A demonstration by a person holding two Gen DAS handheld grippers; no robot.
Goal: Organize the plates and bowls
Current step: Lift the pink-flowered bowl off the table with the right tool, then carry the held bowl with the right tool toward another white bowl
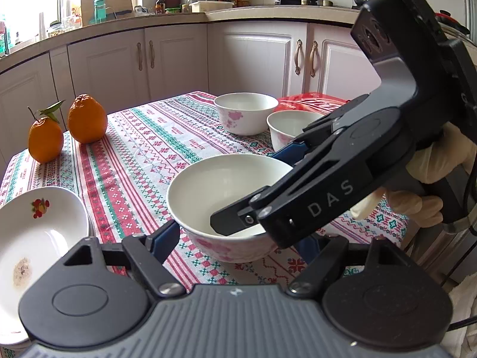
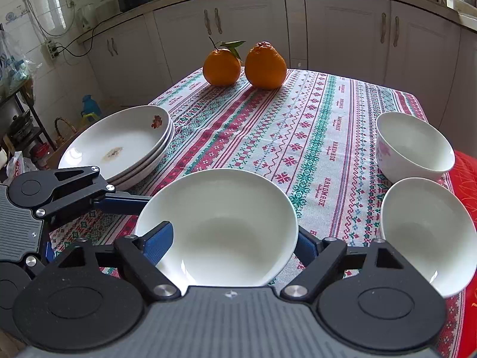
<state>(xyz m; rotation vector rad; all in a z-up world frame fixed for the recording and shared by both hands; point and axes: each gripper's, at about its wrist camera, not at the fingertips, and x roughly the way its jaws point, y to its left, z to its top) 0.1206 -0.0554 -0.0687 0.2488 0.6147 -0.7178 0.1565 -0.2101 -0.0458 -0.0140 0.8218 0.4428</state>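
Observation:
A white bowl with pink flowers sits on the patterned tablecloth between both grippers. My right gripper has one blue finger inside the bowl and the other outside its rim; the jaws stand wide. It shows in the left wrist view, reaching into the bowl. My left gripper is open, its fingers on either side of the bowl's base. Two more bowls stand to the right. A stack of plates is at the left.
Two oranges stand at the far table edge. A red bag lies behind the bowls. Kitchen cabinets surround the table.

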